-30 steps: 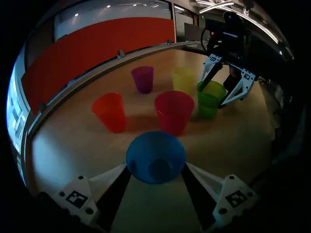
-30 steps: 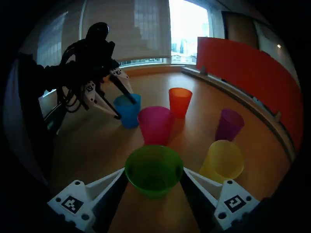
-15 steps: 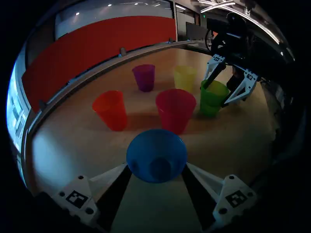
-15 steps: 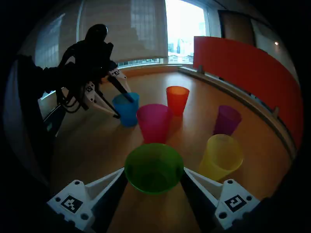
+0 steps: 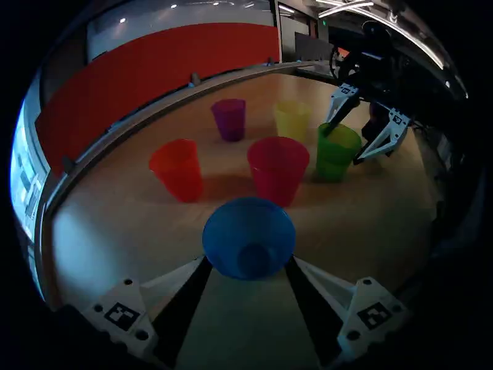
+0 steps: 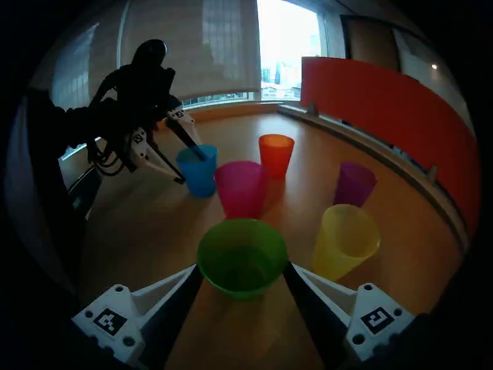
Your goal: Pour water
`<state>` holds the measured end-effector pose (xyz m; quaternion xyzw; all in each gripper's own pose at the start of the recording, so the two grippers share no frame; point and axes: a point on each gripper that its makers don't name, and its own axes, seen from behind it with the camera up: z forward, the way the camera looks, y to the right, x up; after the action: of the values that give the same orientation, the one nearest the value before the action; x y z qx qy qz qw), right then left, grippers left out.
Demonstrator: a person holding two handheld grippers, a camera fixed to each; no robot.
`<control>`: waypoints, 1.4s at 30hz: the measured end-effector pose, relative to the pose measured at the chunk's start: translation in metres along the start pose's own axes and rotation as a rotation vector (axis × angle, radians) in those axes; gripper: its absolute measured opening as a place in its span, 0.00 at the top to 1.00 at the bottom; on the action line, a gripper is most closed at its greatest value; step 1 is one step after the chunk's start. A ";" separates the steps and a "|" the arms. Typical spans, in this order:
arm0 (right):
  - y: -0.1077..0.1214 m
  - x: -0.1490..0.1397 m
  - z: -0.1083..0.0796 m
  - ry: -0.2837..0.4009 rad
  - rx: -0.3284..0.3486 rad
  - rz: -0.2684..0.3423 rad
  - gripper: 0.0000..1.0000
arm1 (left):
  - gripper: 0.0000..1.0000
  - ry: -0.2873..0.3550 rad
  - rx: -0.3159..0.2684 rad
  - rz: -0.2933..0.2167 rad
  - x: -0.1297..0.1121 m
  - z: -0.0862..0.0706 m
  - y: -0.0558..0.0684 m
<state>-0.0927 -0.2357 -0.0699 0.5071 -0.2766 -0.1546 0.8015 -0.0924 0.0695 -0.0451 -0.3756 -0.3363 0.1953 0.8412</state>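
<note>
Both fingers of the left gripper [image 5: 248, 264] press on a translucent blue plastic cup [image 5: 248, 234], held upright just ahead of them. The right gripper [image 6: 241, 268] likewise clamps an upright translucent green plastic cup [image 6: 241, 250], which may hold a little water. Straight ahead of each gripper, between the two, stands a pink plastic cup [image 5: 277, 166], seemingly the handiest receiver for either. Farther from the left gripper sit an orange plastic cup [image 5: 177, 168], a purple plastic cup [image 5: 228, 119] and a yellow plastic cup [image 5: 292, 119] on the wooden tabletop [image 5: 111, 234].
</note>
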 end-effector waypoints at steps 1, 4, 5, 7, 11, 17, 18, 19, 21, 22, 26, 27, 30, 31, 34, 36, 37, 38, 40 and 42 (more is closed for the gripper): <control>0.000 0.000 -0.002 0.001 -0.003 0.001 0.01 | 0.14 -0.002 0.003 -0.005 -0.001 -0.001 -0.001; 0.000 -0.002 -0.007 0.006 -0.015 0.004 0.01 | 0.13 -0.005 0.013 -0.015 -0.004 -0.004 -0.002; 0.001 -0.002 -0.008 0.008 -0.021 0.005 0.01 | 0.13 -0.005 0.018 -0.017 -0.005 -0.005 -0.002; 0.001 -0.002 -0.011 0.014 -0.030 0.007 0.01 | 0.14 -0.004 0.026 -0.018 -0.006 -0.007 -0.002; 0.000 -0.003 -0.019 0.024 -0.045 0.014 0.01 | 0.13 -0.001 0.039 -0.017 -0.008 -0.014 -0.001; -0.001 -0.004 -0.032 0.036 -0.073 0.014 0.01 | 0.13 0.001 0.072 -0.028 -0.013 -0.026 -0.002; -0.002 -0.004 -0.035 0.038 -0.078 0.014 0.01 | 0.14 0.002 0.077 -0.031 -0.014 -0.028 -0.002; -0.002 -0.004 -0.037 0.040 -0.083 0.014 0.01 | 0.13 0.004 0.081 -0.035 -0.014 -0.030 -0.002; -0.003 -0.005 -0.043 0.044 -0.094 0.016 0.01 | 0.13 0.008 0.090 -0.043 -0.016 -0.035 -0.002; -0.003 -0.006 -0.045 0.045 -0.098 0.017 0.01 | 0.13 0.010 0.096 -0.047 -0.017 -0.037 -0.002; -0.005 -0.010 -0.056 0.049 -0.117 0.019 0.01 | 0.14 0.020 0.117 -0.061 -0.020 -0.044 -0.002; -0.005 -0.011 -0.059 0.049 -0.123 0.019 0.01 | 0.14 0.023 0.122 -0.064 -0.020 -0.046 -0.002; -0.007 -0.013 -0.068 0.054 -0.138 0.018 0.01 | 0.14 0.034 0.142 -0.068 -0.021 -0.051 -0.003; -0.008 -0.014 -0.070 0.055 -0.141 0.018 0.01 | 0.14 0.036 0.145 -0.071 -0.021 -0.052 -0.003; -0.009 -0.015 -0.076 0.058 -0.151 0.020 0.01 | 0.13 0.042 0.156 -0.081 -0.022 -0.055 -0.002; -0.010 -0.016 -0.080 0.059 -0.159 0.021 0.01 | 0.14 0.046 0.164 -0.088 -0.023 -0.058 -0.002; -0.009 -0.016 -0.081 0.061 -0.165 0.021 0.01 | 0.14 0.048 0.171 -0.091 -0.023 -0.059 -0.002; -0.009 -0.016 -0.082 0.063 -0.171 0.021 0.01 | 0.14 0.051 0.177 -0.095 -0.023 -0.060 -0.003; -0.007 -0.016 -0.085 0.065 -0.187 0.024 0.01 | 0.14 0.059 0.191 -0.103 -0.022 -0.063 -0.004; -0.004 -0.016 -0.087 0.066 -0.206 0.031 0.01 | 0.14 0.070 0.205 -0.114 -0.022 -0.067 -0.006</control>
<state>-0.0535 -0.1655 -0.1073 0.4226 -0.2404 -0.1531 0.8603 -0.0595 0.0199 -0.0826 -0.2743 -0.3058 0.1673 0.8963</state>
